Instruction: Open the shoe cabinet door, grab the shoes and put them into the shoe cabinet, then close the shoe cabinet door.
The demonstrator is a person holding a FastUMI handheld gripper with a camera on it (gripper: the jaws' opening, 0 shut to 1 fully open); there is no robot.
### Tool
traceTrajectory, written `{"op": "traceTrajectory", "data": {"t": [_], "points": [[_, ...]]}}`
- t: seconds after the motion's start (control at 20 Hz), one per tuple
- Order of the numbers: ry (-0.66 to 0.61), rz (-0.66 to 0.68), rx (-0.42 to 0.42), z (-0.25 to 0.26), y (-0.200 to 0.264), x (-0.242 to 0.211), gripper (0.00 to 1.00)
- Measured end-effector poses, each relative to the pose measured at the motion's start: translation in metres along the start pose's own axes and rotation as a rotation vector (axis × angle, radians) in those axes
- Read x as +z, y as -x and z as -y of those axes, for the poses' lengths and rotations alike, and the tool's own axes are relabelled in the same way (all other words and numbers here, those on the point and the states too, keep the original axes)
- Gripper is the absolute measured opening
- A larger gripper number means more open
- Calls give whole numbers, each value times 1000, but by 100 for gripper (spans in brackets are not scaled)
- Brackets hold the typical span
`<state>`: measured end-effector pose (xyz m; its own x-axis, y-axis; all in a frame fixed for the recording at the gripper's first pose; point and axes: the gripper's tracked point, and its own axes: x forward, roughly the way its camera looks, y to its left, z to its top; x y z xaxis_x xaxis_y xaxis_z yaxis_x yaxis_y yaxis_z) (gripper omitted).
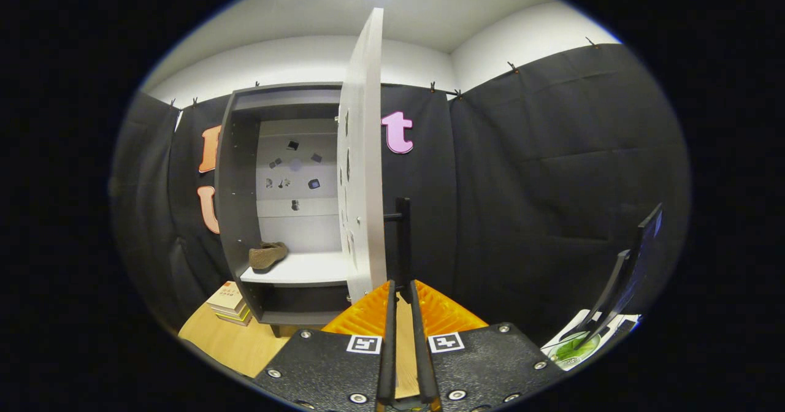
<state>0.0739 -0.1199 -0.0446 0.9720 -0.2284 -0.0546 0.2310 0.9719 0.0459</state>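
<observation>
The grey shoe cabinet (236,173) stands open ahead and to the left of my fingers. Its pale door (363,154) is swung out toward me and shows almost edge-on. A brown shoe (267,254) lies on the white shelf (306,271) inside, near the left wall. The door's black bar handle (403,234) runs down to my fingertips. My gripper (402,288) is shut on the handle's lower end, with both fingers pressed close on either side of it.
A stack of books (228,301) lies on the wooden table (227,341) by the cabinet's lower left corner. To the right a dark monitor (635,259) leans on its stand, with a green-and-white item (570,349) at its foot.
</observation>
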Motion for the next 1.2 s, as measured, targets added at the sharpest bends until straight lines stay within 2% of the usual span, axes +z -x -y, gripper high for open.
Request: {"op": "traceTrajectory", "data": {"t": [0.6, 0.95, 1.2], "points": [[16, 21, 40, -48, 40, 9, 14], [11, 29, 130, -99, 41, 11, 14], [14, -12, 202, -139, 38, -13, 14]]}}
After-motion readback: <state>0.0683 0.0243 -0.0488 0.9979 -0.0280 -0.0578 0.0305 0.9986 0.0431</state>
